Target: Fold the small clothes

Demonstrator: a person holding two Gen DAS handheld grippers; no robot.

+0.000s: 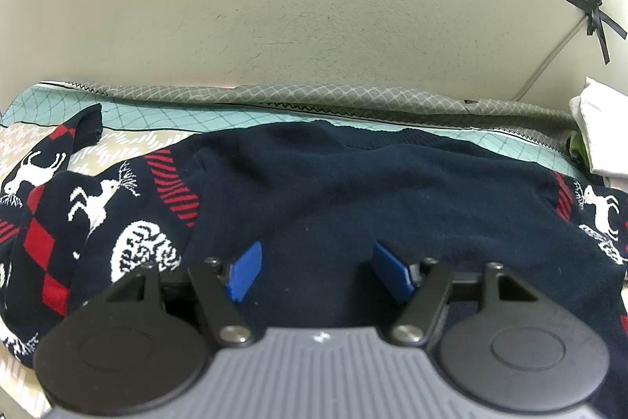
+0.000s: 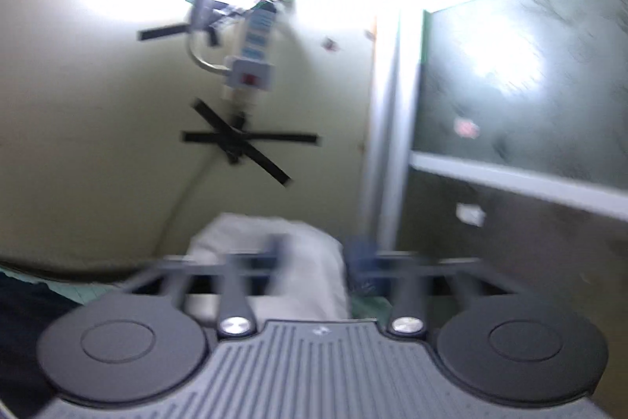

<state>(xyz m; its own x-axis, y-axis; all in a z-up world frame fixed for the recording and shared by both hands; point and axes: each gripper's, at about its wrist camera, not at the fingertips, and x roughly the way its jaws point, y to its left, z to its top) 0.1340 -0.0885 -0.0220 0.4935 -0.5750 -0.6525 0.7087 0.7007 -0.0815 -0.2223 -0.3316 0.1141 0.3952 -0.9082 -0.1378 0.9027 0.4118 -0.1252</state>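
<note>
— Navy knit sweater (image 1: 353, 183) spread flat on the patterned bed cover (image 1: 157, 112), reindeer sleeves out to both sides.
— Left gripper (image 1: 318, 271)?
— Poised low over the sweater's middle, blue pads spread, pinching nothing.
— Right gripper (image 2: 318, 254)?
— Blurred, aimed at the wall; apparently spread, holding nothing.

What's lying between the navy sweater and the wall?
In the left wrist view, teal checked bedding and then a grey patterned strip separate the sweater from the wall.

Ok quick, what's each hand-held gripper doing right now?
Left hand-held gripper: open over the navy sweater, holding nothing.
Right hand-held gripper: open, empty, blurred.
</note>
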